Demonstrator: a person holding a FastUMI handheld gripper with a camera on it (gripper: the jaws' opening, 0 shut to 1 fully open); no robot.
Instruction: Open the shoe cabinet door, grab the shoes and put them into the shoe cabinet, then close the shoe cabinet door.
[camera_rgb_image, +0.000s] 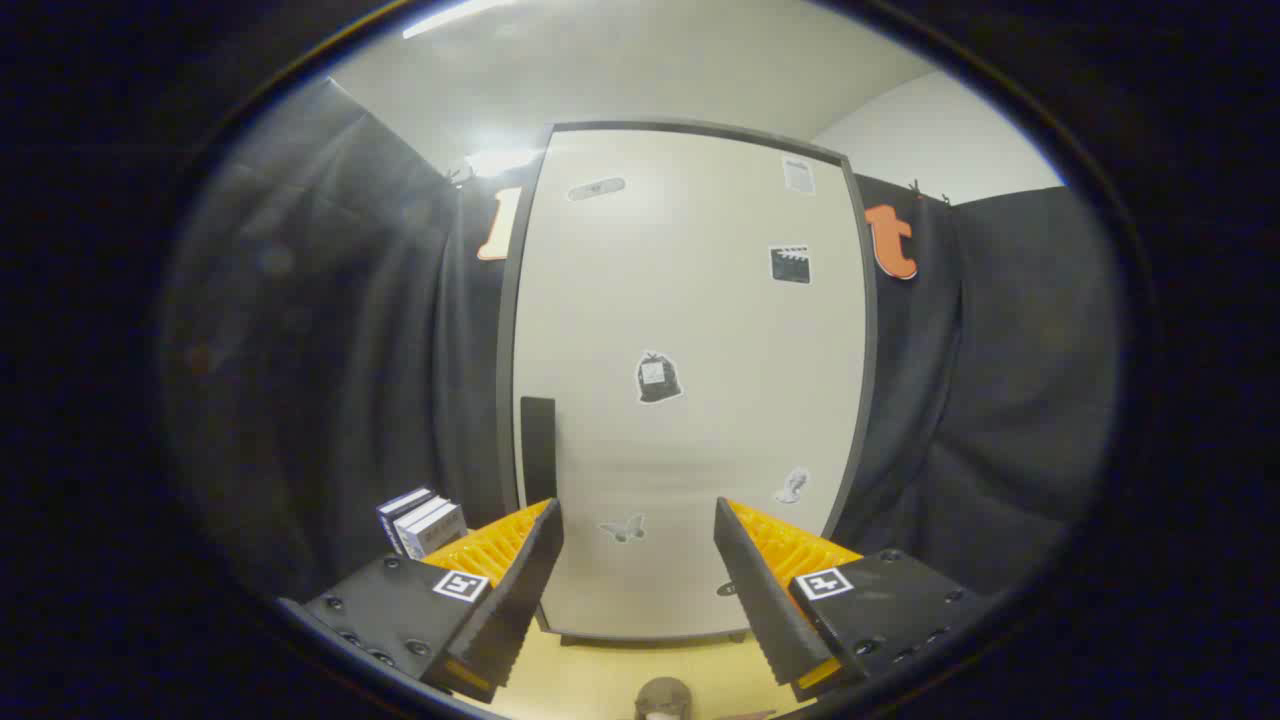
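Dark cloth (330, 330) hangs in soft folds down the left of the frame, and at its foot, lower left, a few boxes (420, 522) stand upright side by side like books, just beyond the left finger. Right of them rises the cabinet (690, 400), a tall flat-fronted box with a pale, smooth, matte door inside a thin dark frame; the door is shut. A slim dark upright bar, the handle (538, 447), sits on the door's left edge, low down, just above the left fingertip. Small flat stickers dot the door: an oval one at upper left, a bag shape (657, 377) at the centre, a butterfly (625, 528) low between the fingers, a square dark one (790, 264) at upper right. The gripper (638, 545) stands open, its two ribbed wedge-shaped fingers wide apart and holding nothing, the door's lower part showing between them. Below the fingers lies a yellowish wooden floor (600, 680), and at bottom centre a rounded brown thing (663, 697), too cut off to identify. More dark cloth drapes the right.
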